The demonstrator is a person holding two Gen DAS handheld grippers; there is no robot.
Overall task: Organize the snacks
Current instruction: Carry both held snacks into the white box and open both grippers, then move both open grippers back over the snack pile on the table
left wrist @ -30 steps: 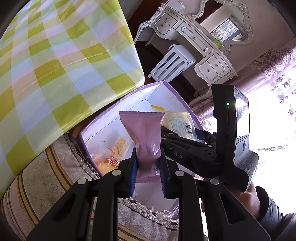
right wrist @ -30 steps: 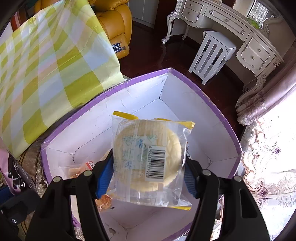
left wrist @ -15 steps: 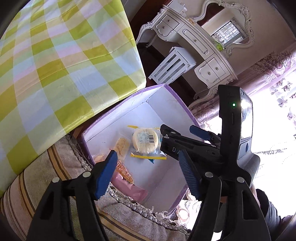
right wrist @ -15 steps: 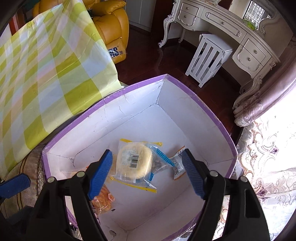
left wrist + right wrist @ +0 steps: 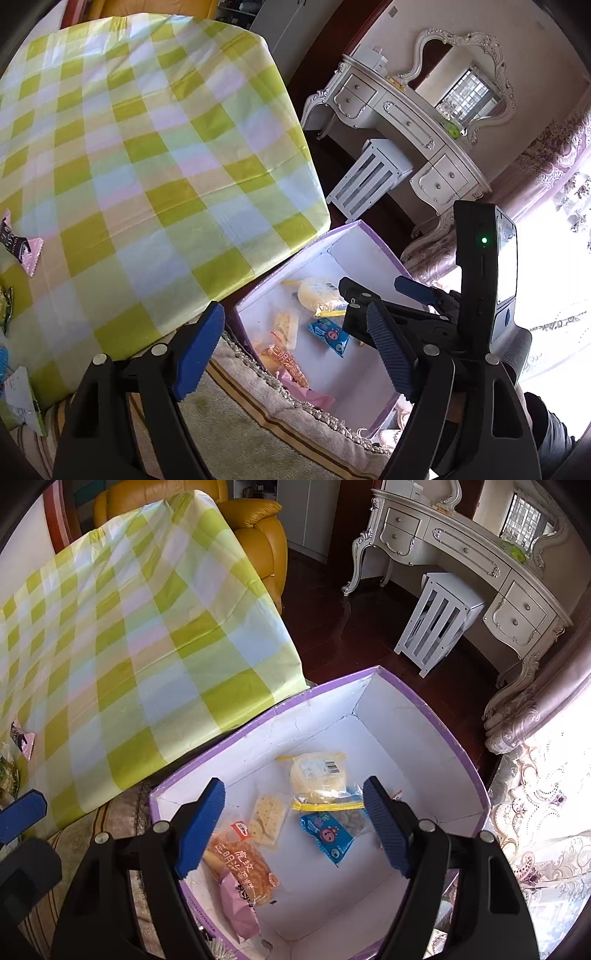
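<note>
We see the purple-rimmed box [image 5: 424, 705] holding clear and pink snack packets [image 5: 319, 775], perhaps five; left gripper [image 5: 295, 350] opening empty, right gripper [image 5: 291, 827] wide.

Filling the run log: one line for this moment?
left gripper: opening, empty | right gripper: open, empty | snacks: round cake, pink packet in purple box

Daylight pours in from the curtain [image 5: 546, 805] side on the right, and that whole patch is blown out to near white in both views. The rest is evenly bright, colours clean, shadows soft. Classic fisheye: the dressing table [image 5: 472, 554] bends like a banana and the corners go black. Focus is decent, with only slight softness near the rims.
</note>
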